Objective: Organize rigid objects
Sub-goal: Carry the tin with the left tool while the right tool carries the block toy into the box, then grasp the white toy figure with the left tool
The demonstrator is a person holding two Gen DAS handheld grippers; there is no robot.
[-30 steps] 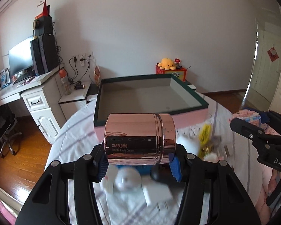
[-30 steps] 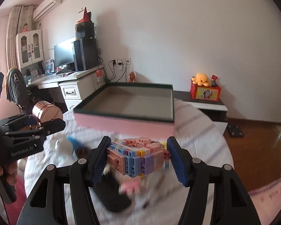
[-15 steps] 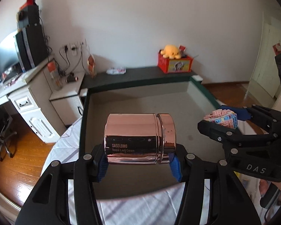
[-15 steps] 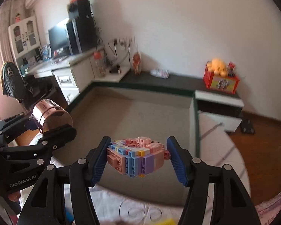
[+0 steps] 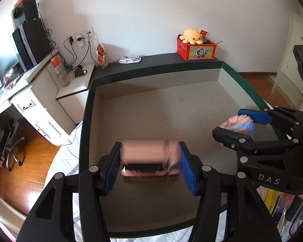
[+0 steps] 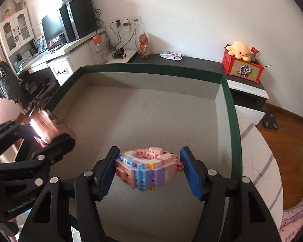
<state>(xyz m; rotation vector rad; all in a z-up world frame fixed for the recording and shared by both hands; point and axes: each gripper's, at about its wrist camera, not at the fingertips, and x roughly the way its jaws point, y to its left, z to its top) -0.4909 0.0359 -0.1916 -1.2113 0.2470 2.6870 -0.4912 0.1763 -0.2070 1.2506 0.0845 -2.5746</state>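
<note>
A shiny rose-gold cream jar (image 5: 149, 153) lies crosswise between the blue pads of my left gripper (image 5: 150, 161); its jaws are opening and the jar is motion-blurred, slipping free above the box floor. The pastel toy-brick block (image 6: 147, 169) sits tilted between the pads of my right gripper (image 6: 149, 161), whose jaws are opening too, with a gap showing at the right pad. Both hang inside the large green-rimmed box (image 5: 86, 109) with a grey floor. The right gripper (image 5: 239, 124) with the block (image 5: 240, 124) also shows at the right of the left wrist view.
The box rim (image 6: 230, 109) rises around both grippers. A striped white cloth (image 6: 258, 161) covers the table outside it. Behind stand a white desk (image 5: 36, 104), a dark shelf with a red crate (image 5: 196, 48) and a plush toy, and the wooden floor.
Both grippers have sunk forward over the box rim into the box. Their jaws have widened, and the jar, sharp before, is now blurred and lower between the left pads.
</note>
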